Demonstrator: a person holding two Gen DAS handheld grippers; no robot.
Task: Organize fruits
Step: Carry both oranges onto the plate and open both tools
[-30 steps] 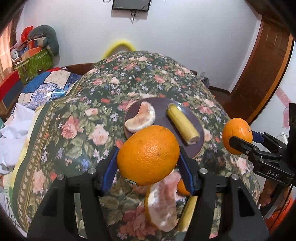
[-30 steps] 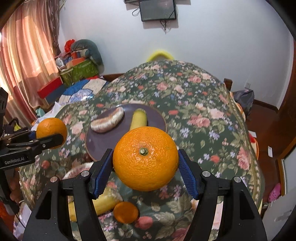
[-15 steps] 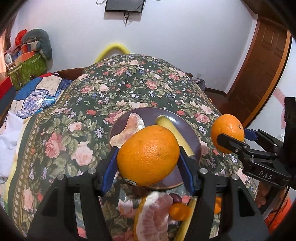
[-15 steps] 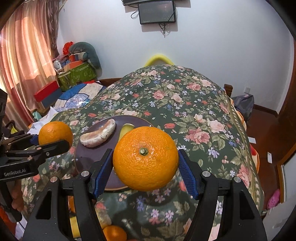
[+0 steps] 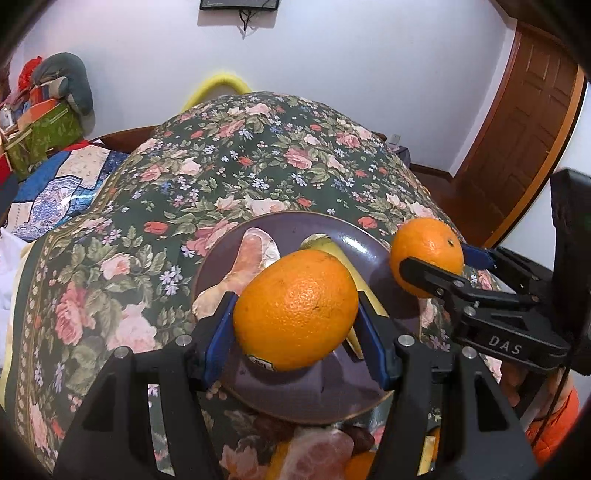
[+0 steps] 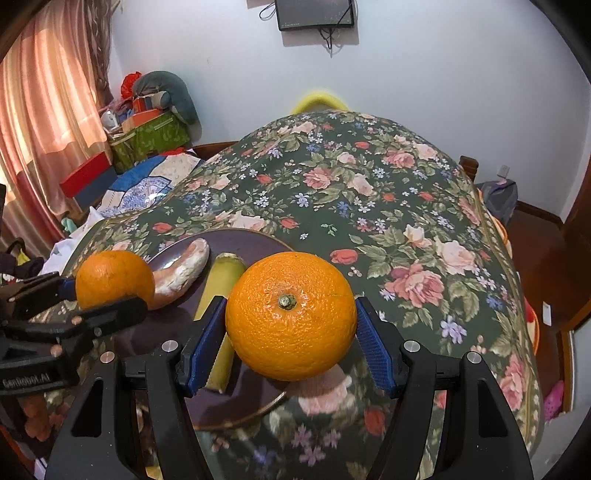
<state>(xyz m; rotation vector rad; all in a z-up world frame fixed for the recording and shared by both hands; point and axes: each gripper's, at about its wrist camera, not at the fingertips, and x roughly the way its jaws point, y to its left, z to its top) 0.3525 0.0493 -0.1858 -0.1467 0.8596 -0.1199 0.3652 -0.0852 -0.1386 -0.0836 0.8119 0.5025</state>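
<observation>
Floral cloth [image 5: 207,177] fills mid-frame, where the left gripper [image 5: 295,314] clamps one firm, round orange [image 5: 295,308] and the right gripper [image 6: 291,317] another orange [image 6: 291,315] above the purple plate [image 5: 347,236], both roll-prone, best pinched across the middle.

Two oranges [image 5: 295,310] [image 5: 426,254] (one plate [image 5: 369,243])

White wall [image 6: 424,74], pink curtain [image 6: 40,110], wooden door [image 5: 517,147], perhaps a monitor [image 6: 314,13]

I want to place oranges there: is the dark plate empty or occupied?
Occupied. The plate already holds a peeled citrus segment and a banana piece, lying side by side.
</observation>
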